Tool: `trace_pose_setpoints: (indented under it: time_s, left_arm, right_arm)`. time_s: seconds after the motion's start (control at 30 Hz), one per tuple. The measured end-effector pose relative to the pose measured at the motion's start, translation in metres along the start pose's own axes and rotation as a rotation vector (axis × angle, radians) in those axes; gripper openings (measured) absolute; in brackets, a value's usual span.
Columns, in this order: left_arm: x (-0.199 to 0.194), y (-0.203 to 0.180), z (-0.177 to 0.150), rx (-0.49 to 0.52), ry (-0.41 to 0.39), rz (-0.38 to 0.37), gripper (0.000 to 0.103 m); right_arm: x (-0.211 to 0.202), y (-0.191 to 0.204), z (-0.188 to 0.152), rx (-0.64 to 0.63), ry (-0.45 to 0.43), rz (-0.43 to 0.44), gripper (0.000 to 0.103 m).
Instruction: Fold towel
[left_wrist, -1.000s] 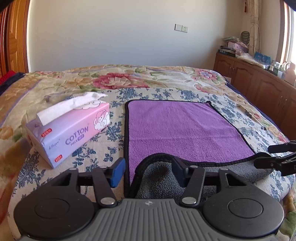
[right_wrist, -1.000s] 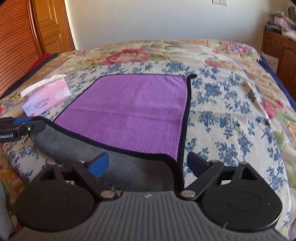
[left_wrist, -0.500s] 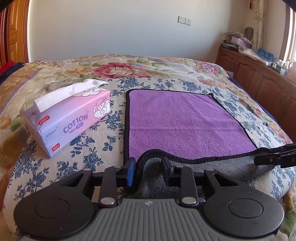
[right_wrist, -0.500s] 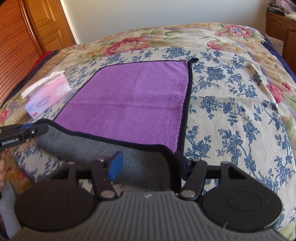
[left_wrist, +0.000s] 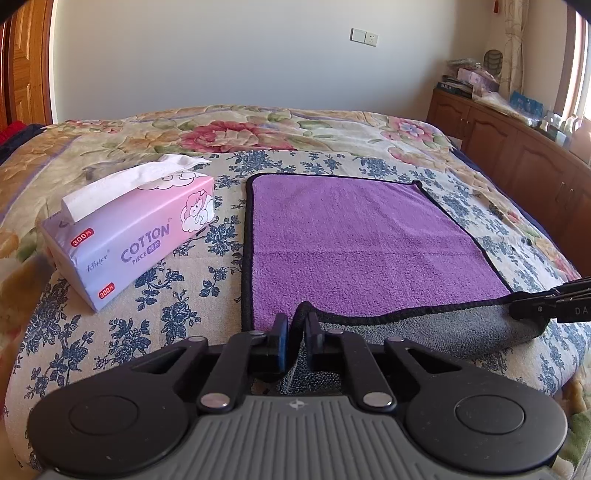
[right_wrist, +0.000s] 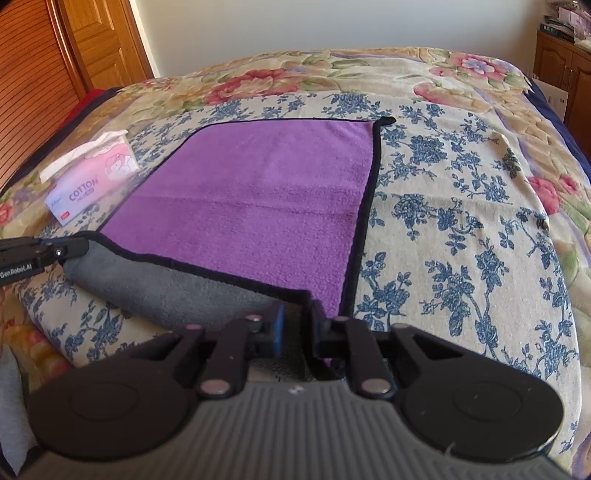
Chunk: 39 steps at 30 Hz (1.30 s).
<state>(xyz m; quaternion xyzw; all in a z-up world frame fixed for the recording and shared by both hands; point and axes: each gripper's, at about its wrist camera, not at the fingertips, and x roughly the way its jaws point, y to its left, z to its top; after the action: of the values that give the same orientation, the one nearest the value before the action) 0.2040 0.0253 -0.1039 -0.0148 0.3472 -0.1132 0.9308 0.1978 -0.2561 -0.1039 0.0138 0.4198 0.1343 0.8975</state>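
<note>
A purple towel (left_wrist: 354, 240) with a black hem and a grey underside lies flat on the bed; it also shows in the right wrist view (right_wrist: 258, 192). Its near edge is turned up, showing the grey side (left_wrist: 424, 326). My left gripper (left_wrist: 297, 332) is shut on the near left corner of the towel. My right gripper (right_wrist: 297, 321) is shut on the near right corner. Each gripper shows at the side of the other's view, the right one (left_wrist: 546, 304) and the left one (right_wrist: 44, 251), both holding the raised edge.
A pink tissue box (left_wrist: 129, 229) stands left of the towel, also in the right wrist view (right_wrist: 88, 184). The floral bedspread (right_wrist: 461, 221) spreads around. Wooden cabinets (left_wrist: 517, 147) line the right wall; a wooden door (right_wrist: 92, 44) is far left.
Both grippers went from open to shut on the near corners of the towel, and the turned-up grey edge has lifted slightly forward over the purple side.
</note>
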Motion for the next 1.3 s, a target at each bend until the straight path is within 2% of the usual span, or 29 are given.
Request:
trace_pose_setpoints:
  time_s: [0.23,0.33,1.07,1.3]
  left_arm:
    - [-0.004,-0.002,0.002,0.004,-0.016,-0.008,0.007]
    - [-0.006,-0.004,0.003,0.002,-0.022,-0.006,0.007]
    - [-0.023,-0.007,0.015,-0.015,-0.107,-0.023,0.006]
    - [-0.017,-0.009,0.024,-0.011,-0.127,-0.028,0.006]
  right_arm:
    - [-0.003,0.002,0.000,-0.028,-0.016,-0.006,0.009]
    - [-0.005,0.002,0.002,-0.032,-0.035,-0.013,0.004]
    - [-0.023,0.001,0.015,-0.046,-0.148,0.001,0.004]
    - [-0.028,0.001,0.022,-0.059,-0.185,0.009,0.004]
